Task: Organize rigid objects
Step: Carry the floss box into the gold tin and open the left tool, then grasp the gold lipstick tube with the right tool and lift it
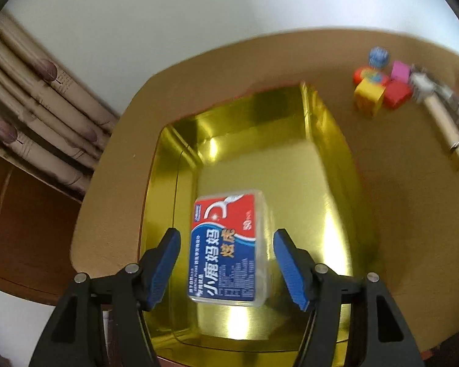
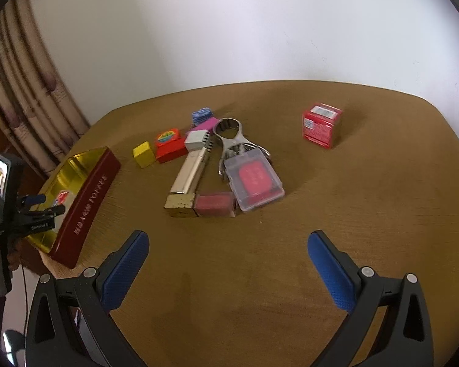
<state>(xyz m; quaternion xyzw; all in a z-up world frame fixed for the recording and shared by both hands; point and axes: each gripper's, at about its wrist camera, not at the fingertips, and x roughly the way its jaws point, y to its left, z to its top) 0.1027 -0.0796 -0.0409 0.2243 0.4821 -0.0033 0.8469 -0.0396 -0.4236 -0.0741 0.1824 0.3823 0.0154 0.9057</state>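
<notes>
Placing the dental floss box [image 1: 226, 250] flat inside the gold tin [image 1: 330, 165], keep your left gripper [image 1: 226, 263] spread clear; right gripper [image 2: 228, 270] waits wide open.

From my remote seat I read this as a room in a home: a brown wooden surface [image 2: 260, 260] stands against a plain white wall [image 2: 229, 30], beige patterned curtains [image 1: 30, 107] hang at the left, and toy blocks [image 2: 143, 153] mingle with household odds and ends.
</notes>
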